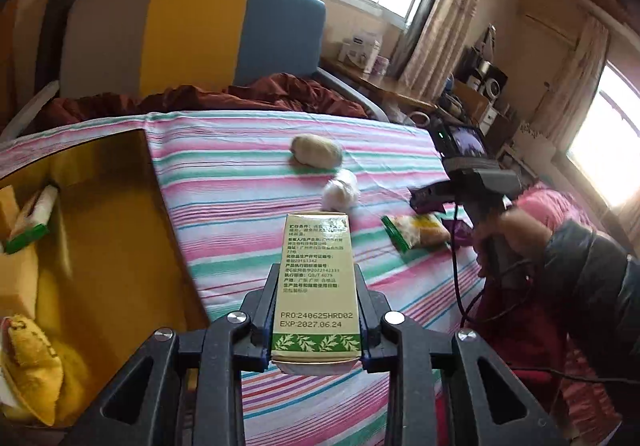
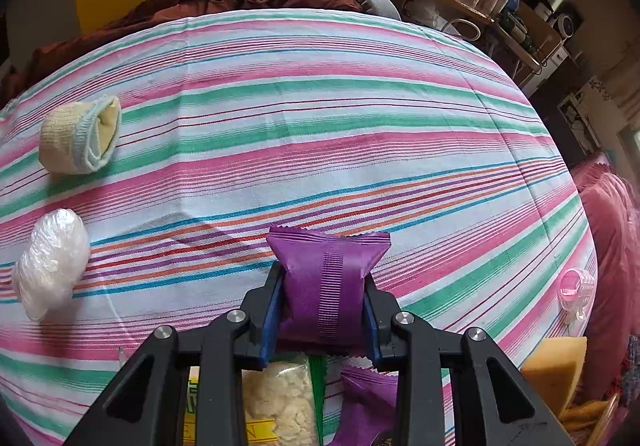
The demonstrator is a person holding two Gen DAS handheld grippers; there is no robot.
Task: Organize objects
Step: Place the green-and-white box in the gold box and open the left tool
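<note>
Left claw: my left claw (image 1: 316,310) is closed narrow on a pale green carton (image 1: 316,278); the pads press both long sides, and the carton points toward 12 o'clock, its printed date panel facing up, lifted clear of the bed.

Right claw: my right claw (image 2: 325,306) is pinched narrow around a purple snack packet (image 2: 326,286), which bulges between the pads, its crimped end toward 12 o'clock.

Right claw seen from the left wrist: it (image 1: 430,201) sits at 2 o'clock, gripped by my hand (image 1: 516,230) in a dark sleeve (image 1: 596,278).

Striped bedsheet: the sheet (image 2: 320,117) carries everything loose.

Rolled sock: the sock (image 2: 80,139) lies at 10 o'clock in the right wrist view, well apart from my claw.

White plastic bundle: the bundle (image 2: 52,262) lies at 9 o'clock, just below the sock.

Chip bag: a clear bag with green edge (image 2: 280,402) lies under my right claw at 6 o'clock, with a second purple packet (image 2: 364,402) just beside it.

Pink clip: the clip (image 2: 576,286) rests at 3 o'clock near the bed's edge.

Yellow box: the box (image 1: 100,226), at 9 o'clock of my left claw, holds a green-and-white packet (image 1: 32,221) and a yellow plush (image 1: 32,366).
</note>
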